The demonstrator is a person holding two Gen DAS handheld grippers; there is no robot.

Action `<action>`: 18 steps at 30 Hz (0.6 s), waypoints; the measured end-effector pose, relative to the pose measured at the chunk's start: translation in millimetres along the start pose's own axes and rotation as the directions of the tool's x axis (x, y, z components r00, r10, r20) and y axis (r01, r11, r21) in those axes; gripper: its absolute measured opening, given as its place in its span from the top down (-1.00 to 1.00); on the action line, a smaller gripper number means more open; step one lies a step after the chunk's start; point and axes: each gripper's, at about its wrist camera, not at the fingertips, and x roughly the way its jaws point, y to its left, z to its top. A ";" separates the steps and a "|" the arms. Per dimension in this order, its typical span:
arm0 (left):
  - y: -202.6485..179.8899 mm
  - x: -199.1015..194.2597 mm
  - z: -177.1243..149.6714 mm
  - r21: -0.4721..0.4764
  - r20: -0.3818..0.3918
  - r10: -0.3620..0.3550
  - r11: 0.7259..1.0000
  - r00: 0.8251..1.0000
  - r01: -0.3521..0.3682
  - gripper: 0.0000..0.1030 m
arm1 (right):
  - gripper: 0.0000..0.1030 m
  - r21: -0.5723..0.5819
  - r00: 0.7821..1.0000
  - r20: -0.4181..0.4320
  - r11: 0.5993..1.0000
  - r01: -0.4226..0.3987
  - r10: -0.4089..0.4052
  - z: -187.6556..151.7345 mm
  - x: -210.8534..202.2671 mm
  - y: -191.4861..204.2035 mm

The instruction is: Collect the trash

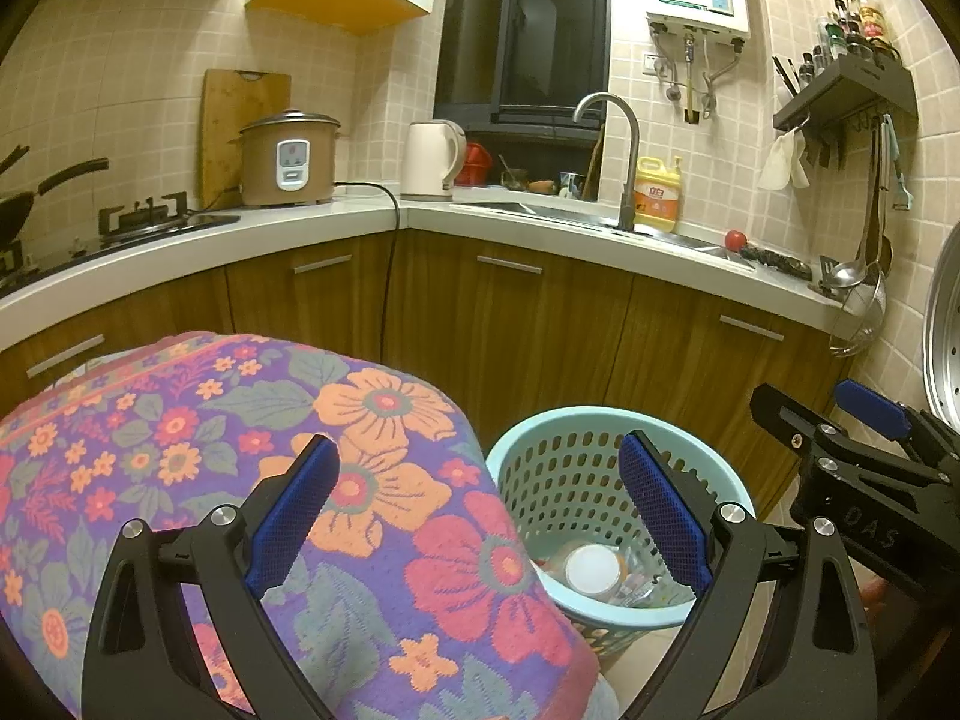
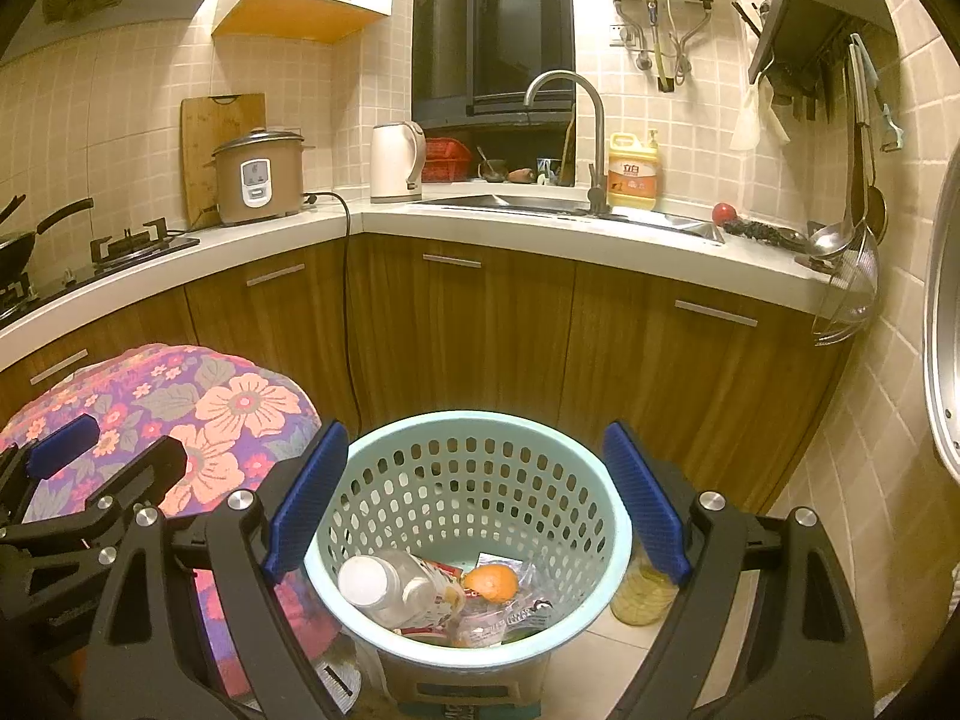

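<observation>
Basket [image 2: 474, 516]: pale green, on the floor against the cabinets, placed to catch trash.
Trash: bottle [image 2: 390, 591], orange peel [image 2: 493, 582], wrappers at basket bottom.
Right gripper [image 2: 474, 504]: wide, empty, above basket.
Left gripper [image 1: 480, 510]: wide, empty, over floral cloth [image 1: 240, 450].

Both cameras sit just behind their own claw fingers and look forward and slightly downward into the kitchen corner.

Left wrist view: the left claw [image 1: 480, 516] frames the near edge of the basket [image 1: 540, 438], which lies right of centre. The flowered cloth [image 1: 240, 450] left of the basket fills the near field. The right claw [image 1: 840, 426] shows beyond the basket at the right edge.

Right wrist view: the right claw [image 2: 477, 504] is centred close over the basket [image 2: 480, 420], looking into it. The left claw [image 2: 108, 450] shows left of the basket.

Shared field: basket, cloth, worktop [image 2: 540, 228] and sink tap [image 2: 576, 114] behind the basket.
</observation>
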 end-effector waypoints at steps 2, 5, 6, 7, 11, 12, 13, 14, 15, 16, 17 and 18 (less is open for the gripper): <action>0.1 -0.2 -1.0 0.002 -0.002 0.000 1.000 1.000 0.000 -0.78 | -0.60 0.001 1.000 0.003 1.000 0.002 -0.002 0.1 -2.6 -0.1; 1.1 1.1 -1.9 0.003 -0.002 0.002 1.000 1.000 -0.002 -0.78 | -0.60 0.007 1.000 0.006 1.000 -0.001 0.001 -0.2 -5.6 -1.4; 1.7 1.3 -2.3 0.004 -0.002 0.002 1.000 1.000 -0.002 -0.78 | -0.60 0.007 1.000 0.006 1.000 -0.001 0.001 -0.6 -6.3 -1.5; 2.2 0.9 -3.5 0.005 -0.003 0.003 1.000 1.000 -0.003 -0.78 | -0.60 0.007 1.000 0.007 1.000 0.001 -0.001 -0.9 -7.6 -1.5; 4.8 1.7 -4.0 0.007 -0.006 0.004 1.000 1.000 -0.004 -0.78 | -0.60 0.008 1.000 0.009 1.000 0.001 -0.001 -0.1 -9.6 -1.6; 3.9 2.3 -2.9 0.007 -0.006 0.003 1.000 1.000 -0.003 -0.78 | -0.60 0.007 1.000 0.009 1.000 0.001 -0.001 0.2 -9.9 -1.6; 4.5 1.9 -4.0 0.007 -0.006 0.004 1.000 1.000 -0.004 -0.78 | -0.60 0.006 1.000 0.010 1.000 0.002 -0.002 0.2 -10.1 -1.7; 3.8 2.2 -3.0 0.007 -0.006 0.004 1.000 1.000 -0.004 -0.78 | -0.60 0.007 1.000 0.010 1.000 0.003 -0.003 0.3 -10.3 -2.1; 4.1 1.8 -3.7 0.008 -0.005 0.005 1.000 1.000 -0.005 -0.78 | -0.60 0.007 1.000 0.011 1.000 0.001 -0.002 0.5 -10.8 -2.1; 4.1 1.7 -4.1 0.010 -0.004 0.007 1.000 1.000 -0.006 -0.78 | -0.60 0.007 1.000 0.011 1.000 0.001 -0.001 1.1 -11.0 -2.3; 3.8 2.4 -2.8 0.011 -0.003 0.006 1.000 1.000 -0.006 -0.78 | -0.60 0.007 1.000 0.011 1.000 0.001 -0.001 1.1 -11.5 -2.2; 3.8 2.3 -2.9 0.015 -0.001 0.009 1.000 1.000 -0.009 -0.78 | -0.60 0.007 1.000 0.011 1.000 -0.001 0.000 1.3 -11.7 -2.3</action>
